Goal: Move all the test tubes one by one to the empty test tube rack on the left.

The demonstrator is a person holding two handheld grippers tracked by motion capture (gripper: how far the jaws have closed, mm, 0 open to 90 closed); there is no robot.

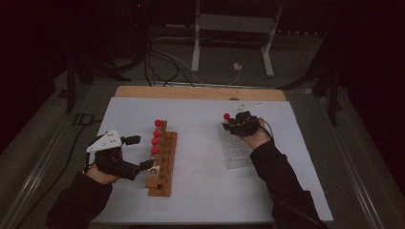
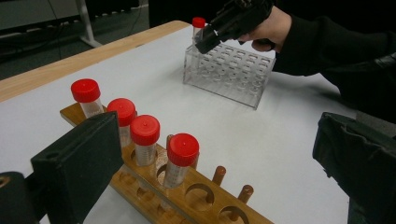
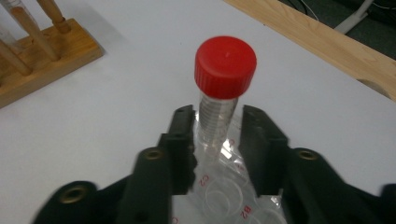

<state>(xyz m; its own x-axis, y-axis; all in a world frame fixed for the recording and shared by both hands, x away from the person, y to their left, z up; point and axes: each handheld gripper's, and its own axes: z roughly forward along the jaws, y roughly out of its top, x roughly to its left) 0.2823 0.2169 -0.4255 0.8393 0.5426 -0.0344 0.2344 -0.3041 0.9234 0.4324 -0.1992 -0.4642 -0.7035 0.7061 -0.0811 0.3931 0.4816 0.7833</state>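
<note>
A clear plastic rack (image 1: pixel 236 152) (image 2: pixel 233 74) (image 3: pixel 219 196) stands right of centre on the white sheet. One red-capped tube (image 1: pixel 226 116) (image 2: pixel 198 22) (image 3: pixel 225 65) stands upright in its far corner hole. My right gripper (image 1: pixel 230 123) (image 2: pixel 205 39) (image 3: pixel 217 126) has its jaws against both sides of that tube, just under the cap. A wooden rack (image 1: pixel 162 167) (image 2: pixel 196 205) on the left holds several red-capped tubes (image 1: pixel 155 138) (image 2: pixel 144 130) in its far holes. My left gripper (image 1: pixel 142 151) (image 2: pixel 215 154) rests open beside the wooden rack, with nothing between its jaws.
The white sheet (image 1: pixel 200 191) covers the wooden table (image 1: pixel 200 92), whose bare far edge shows. The wooden rack's near holes and small pegs (image 2: pixel 218 173) are free. Beyond the table are a stand's legs (image 1: pixel 229 47) and cables on the floor.
</note>
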